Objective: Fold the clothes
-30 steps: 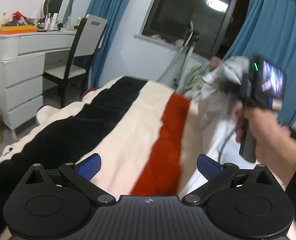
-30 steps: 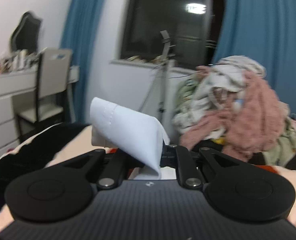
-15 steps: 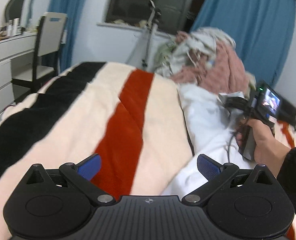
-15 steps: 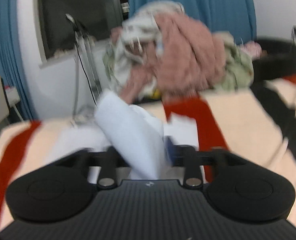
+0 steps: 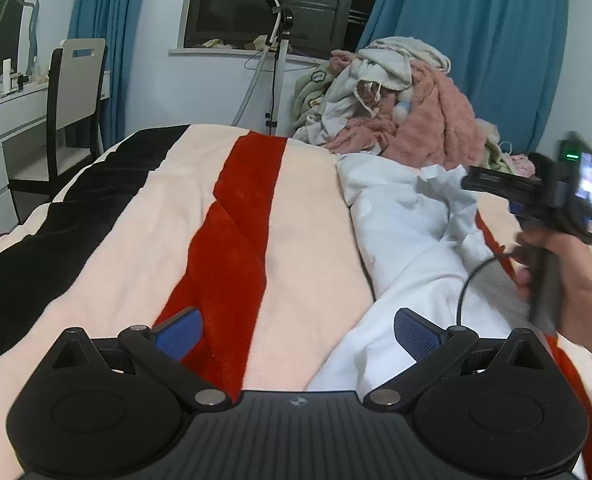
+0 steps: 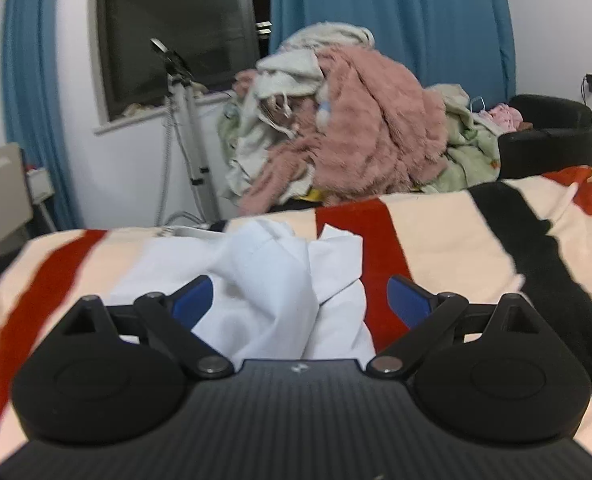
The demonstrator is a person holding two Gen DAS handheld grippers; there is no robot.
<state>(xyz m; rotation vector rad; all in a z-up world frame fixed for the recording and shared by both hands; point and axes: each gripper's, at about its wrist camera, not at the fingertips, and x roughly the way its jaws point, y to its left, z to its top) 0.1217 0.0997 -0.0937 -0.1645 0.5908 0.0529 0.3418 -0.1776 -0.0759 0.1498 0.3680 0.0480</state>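
A white garment lies crumpled on the striped blanket of the bed, right of the red stripe. My left gripper is open and empty above the blanket, its right finger over the garment's near edge. My right gripper is open just above the garment, whose raised folds lie between the blue pads; it also shows in the left wrist view, held by a hand at the right, over the garment's far end.
A heap of clothes with a pink fleece stands at the bed's far end. A steamer stand is by the window. A chair and white dresser are at the left. A black armchair is at far right.
My right gripper has opened and let go of the white garment, which now lies on the bed. Both grippers swung right and lowered toward the blanket.
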